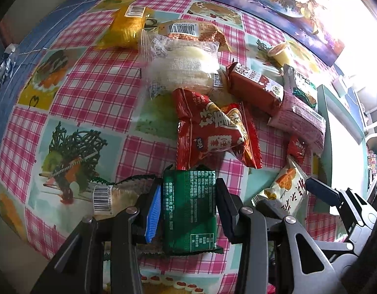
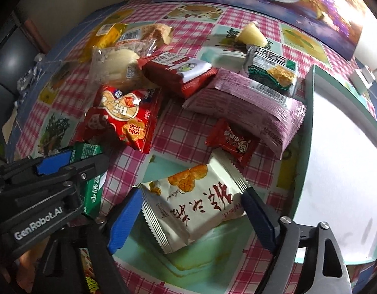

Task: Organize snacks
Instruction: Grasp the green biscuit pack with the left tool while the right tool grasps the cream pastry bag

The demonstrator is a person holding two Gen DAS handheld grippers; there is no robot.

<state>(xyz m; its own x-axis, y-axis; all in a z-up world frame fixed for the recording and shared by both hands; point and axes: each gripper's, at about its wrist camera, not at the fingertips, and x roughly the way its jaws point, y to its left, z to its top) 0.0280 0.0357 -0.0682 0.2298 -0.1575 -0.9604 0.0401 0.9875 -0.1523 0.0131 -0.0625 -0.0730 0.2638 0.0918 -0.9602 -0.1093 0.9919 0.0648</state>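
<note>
The left gripper (image 1: pixel 188 208) was clamped on a flat green foil packet (image 1: pixel 189 210) with crimped ends, at six o'clock on the checked, glossy tablecloth (image 1: pixel 90 85). The right gripper (image 2: pixel 193 215) stood wide around a cream packet (image 2: pixel 195 203) with zigzag edges, its pads seemingly not pressing. Crinkly red packets (image 2: pixel 122 117) lay at ten o'clock, a purple bag (image 2: pixel 249 105) at one.
</note>
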